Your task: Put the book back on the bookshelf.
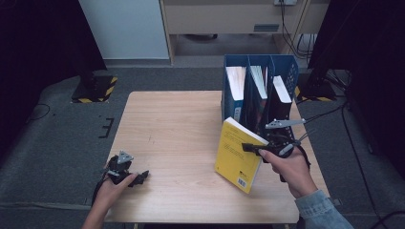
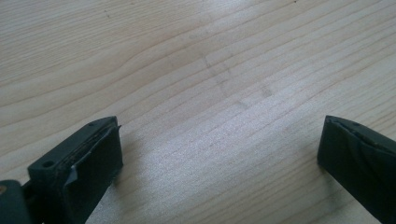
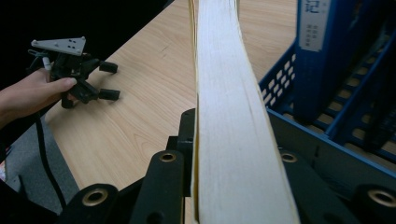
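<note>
both grippers are black. the left gripper [image 1: 138, 177] carries a grey three-cornered plate with small holes on top, and its jaws have dark pads with worn tape edges. the right gripper [image 1: 248, 147] has the same grey plate, brass-ringed screw holes and a black cable. the right arm wears a light blue denim sleeve [image 1: 321, 210].

one yellow book [image 1: 237, 155], two grippers
</note>
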`<action>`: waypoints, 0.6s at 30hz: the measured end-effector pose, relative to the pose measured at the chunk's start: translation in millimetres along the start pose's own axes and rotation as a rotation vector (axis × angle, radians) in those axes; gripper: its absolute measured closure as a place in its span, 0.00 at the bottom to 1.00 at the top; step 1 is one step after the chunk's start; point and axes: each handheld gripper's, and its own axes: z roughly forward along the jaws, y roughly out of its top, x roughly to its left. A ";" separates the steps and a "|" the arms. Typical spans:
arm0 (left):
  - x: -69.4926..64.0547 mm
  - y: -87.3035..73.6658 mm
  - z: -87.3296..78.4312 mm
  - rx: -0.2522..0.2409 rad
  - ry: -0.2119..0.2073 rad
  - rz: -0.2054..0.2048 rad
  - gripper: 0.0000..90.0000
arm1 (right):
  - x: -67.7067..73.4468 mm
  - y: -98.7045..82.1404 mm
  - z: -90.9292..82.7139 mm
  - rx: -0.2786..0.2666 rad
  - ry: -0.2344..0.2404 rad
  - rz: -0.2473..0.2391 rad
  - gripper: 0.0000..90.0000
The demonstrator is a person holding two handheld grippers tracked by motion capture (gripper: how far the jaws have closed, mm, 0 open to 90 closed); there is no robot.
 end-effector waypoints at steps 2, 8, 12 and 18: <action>0.0 0.1 0.0 0.000 0.000 0.000 0.00 | -2.9 -2.1 -4.0 -0.005 -0.007 0.004 0.83; -0.1 0.1 0.0 0.000 0.000 -0.001 0.00 | -11.1 -10.0 -12.9 -0.012 -0.024 0.021 0.83; -0.3 0.2 0.1 0.001 0.001 -0.001 0.00 | -12.9 -12.8 -17.8 -0.018 -0.022 0.026 0.83; -0.4 0.1 0.1 0.000 0.001 -0.001 0.00 | -5.7 -5.9 -29.1 -0.041 -0.010 0.021 0.83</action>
